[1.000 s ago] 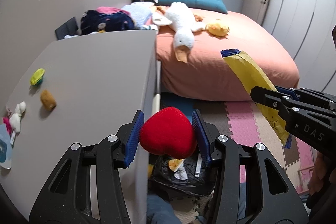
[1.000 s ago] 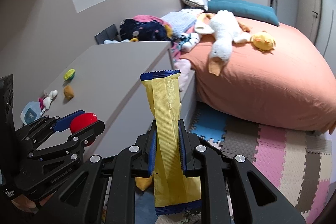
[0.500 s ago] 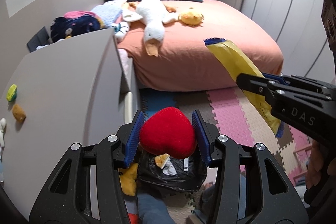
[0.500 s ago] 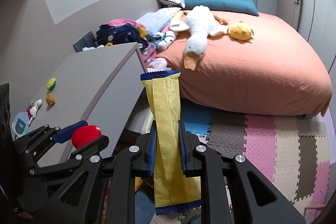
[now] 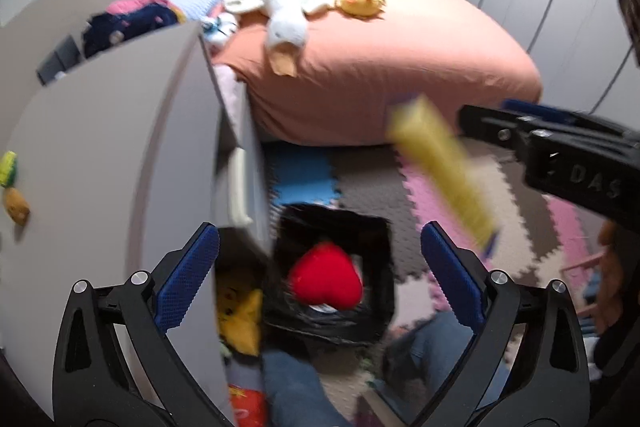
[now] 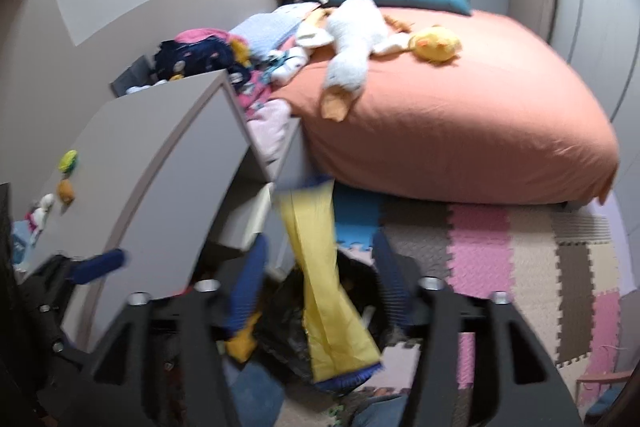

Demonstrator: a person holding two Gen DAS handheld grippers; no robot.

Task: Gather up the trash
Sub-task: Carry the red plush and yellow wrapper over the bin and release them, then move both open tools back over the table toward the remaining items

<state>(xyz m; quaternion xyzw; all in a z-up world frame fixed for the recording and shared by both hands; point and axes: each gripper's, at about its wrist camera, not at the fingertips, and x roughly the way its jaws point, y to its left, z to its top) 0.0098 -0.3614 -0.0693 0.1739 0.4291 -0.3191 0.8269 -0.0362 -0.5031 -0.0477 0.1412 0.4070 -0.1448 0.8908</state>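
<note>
We are dropping both pieces into the black-lined bin below us, so this round of trash is nearly collected. A second ago both were clamped. The red heart is now falling inside the bin, our left gripper opening wide and empty. The yellow wrapper is slipping bin-ward between the right gripper's opening, half-spread jaws.

A red heart-shaped plush sits in the black-lined bin on the floor; a long yellow wrapper hangs tilted above it.
</note>
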